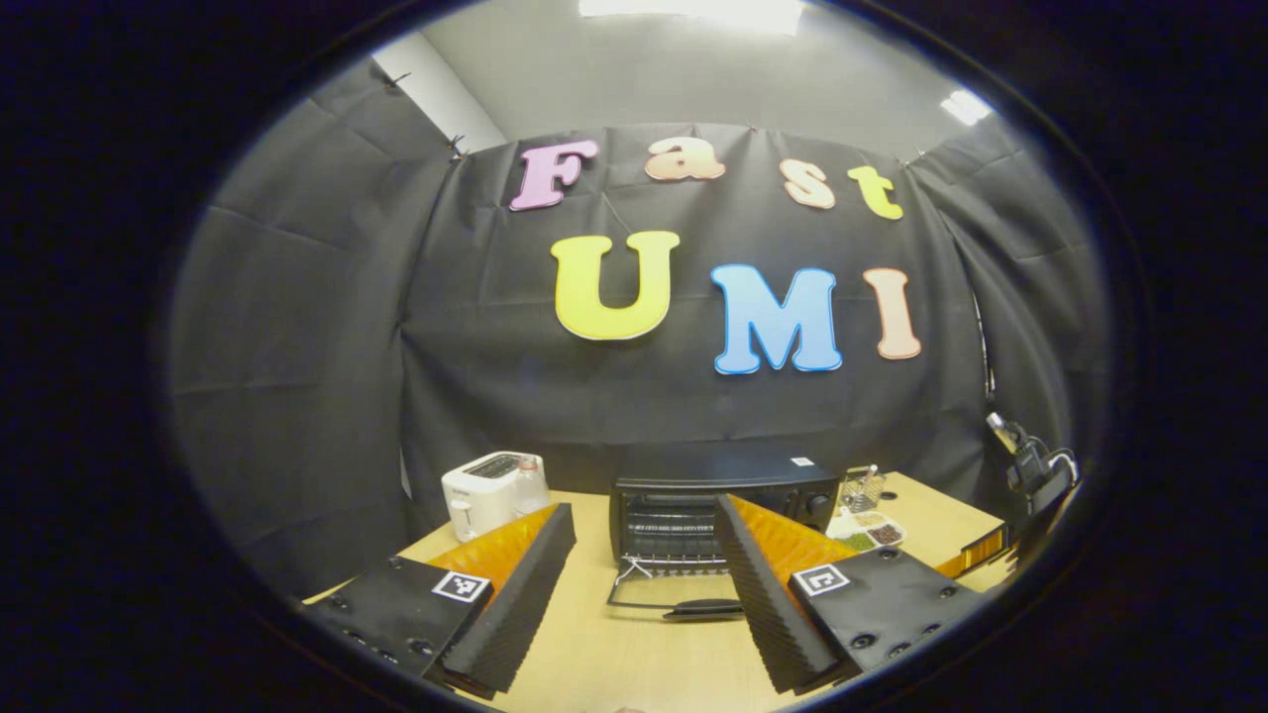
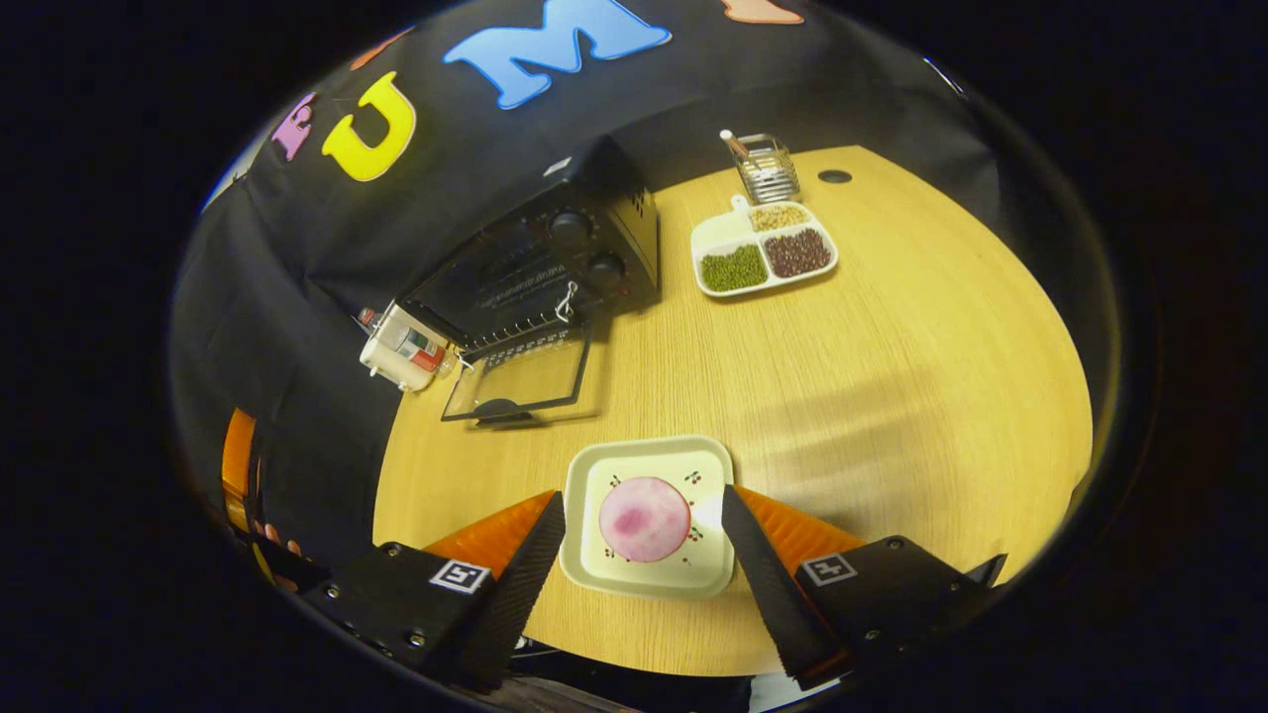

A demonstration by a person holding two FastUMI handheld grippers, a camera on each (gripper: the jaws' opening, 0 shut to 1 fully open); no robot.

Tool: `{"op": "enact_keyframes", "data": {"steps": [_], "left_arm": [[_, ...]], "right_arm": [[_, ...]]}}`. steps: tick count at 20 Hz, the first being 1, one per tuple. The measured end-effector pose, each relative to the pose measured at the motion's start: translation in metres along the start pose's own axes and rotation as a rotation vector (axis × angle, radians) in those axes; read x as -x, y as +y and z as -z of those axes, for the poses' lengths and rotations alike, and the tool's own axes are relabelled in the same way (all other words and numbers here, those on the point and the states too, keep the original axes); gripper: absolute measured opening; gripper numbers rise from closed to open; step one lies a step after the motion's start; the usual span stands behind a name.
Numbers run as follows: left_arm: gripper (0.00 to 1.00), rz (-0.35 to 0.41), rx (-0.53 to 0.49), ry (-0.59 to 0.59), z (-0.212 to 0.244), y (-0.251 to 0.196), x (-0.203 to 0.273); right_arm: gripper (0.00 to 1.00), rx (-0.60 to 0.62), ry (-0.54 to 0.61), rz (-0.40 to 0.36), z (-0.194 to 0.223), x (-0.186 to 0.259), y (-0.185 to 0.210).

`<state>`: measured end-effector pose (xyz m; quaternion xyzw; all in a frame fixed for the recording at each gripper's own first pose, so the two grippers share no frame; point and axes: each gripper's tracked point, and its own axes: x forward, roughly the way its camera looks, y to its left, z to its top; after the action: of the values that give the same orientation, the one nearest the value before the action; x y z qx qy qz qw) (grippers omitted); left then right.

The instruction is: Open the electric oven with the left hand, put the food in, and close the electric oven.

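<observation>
The black electric oven (image 1: 728,495) stands at the back of the wooden table with its glass door (image 1: 674,594) folded down flat. My left gripper (image 1: 644,510) is open and holds nothing; it hangs in front of the oven, a short way back from the door's handle (image 1: 703,607). In the right gripper view the oven (image 2: 540,267) and its lowered door (image 2: 520,376) lie to the upper left. A white square plate (image 2: 594,465) with a round pink piece of food (image 2: 644,518) rests on the table. My right gripper (image 2: 642,495) is open, one finger on each side of the plate.
A white toaster (image 1: 482,492) and a small bottle (image 1: 530,485) stand left of the oven. A divided dish of beans (image 2: 763,257) and a wire holder (image 2: 765,166) sit to its right. The wooden table (image 2: 892,376) stretches out right of the plate.
</observation>
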<state>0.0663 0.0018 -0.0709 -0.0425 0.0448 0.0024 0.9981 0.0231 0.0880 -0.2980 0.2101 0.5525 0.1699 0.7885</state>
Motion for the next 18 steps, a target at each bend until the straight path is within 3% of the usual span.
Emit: {"op": "enact_keyframes", "data": {"steps": [2, 3, 7, 8, 11, 12, 14, 16, 17, 18], "left_arm": [[0.9, 0.001, 0.004, -0.001, 0.0, 0.003, 0.002], [1.0, -0.001, 0.003, -0.002, 0.0, 0.006, 0.003], [1.0, -0.011, 0.008, 0.017, 0.006, 0.014, 0.0], [0.95, -0.011, 0.011, 0.023, 0.009, 0.016, 0.0], [0.95, -0.017, 0.009, 0.041, 0.017, 0.017, -0.004], [1.0, -0.017, 0.01, 0.045, 0.018, 0.018, -0.004], [0.91, -0.017, 0.01, 0.05, 0.019, 0.017, -0.005], [0.95, -0.022, 0.005, 0.051, 0.019, 0.019, -0.006], [0.91, -0.025, 0.003, 0.053, 0.019, 0.021, -0.006], [0.91, -0.028, 0.002, 0.058, 0.021, 0.021, -0.006]], "right_arm": [[0.98, -0.013, 0.049, 0.009, 0.003, -0.009, -0.007], [0.98, -0.023, 0.072, 0.01, 0.005, -0.012, -0.01], [0.98, -0.041, 0.16, 0.023, 0.012, -0.025, -0.02], [0.98, -0.046, 0.178, 0.024, 0.014, -0.025, -0.022], [0.97, -0.047, 0.242, 0.015, 0.022, -0.033, -0.024], [0.97, -0.045, 0.256, 0.02, 0.024, -0.036, -0.025], [0.97, -0.04, 0.285, 0.034, 0.027, -0.04, -0.032], [0.97, -0.048, 0.309, 0.02, 0.03, -0.043, -0.03], [0.78, -0.054, 0.326, 0.016, 0.034, -0.046, -0.032], [0.77, -0.054, 0.345, 0.022, 0.035, -0.045, -0.034]]}}
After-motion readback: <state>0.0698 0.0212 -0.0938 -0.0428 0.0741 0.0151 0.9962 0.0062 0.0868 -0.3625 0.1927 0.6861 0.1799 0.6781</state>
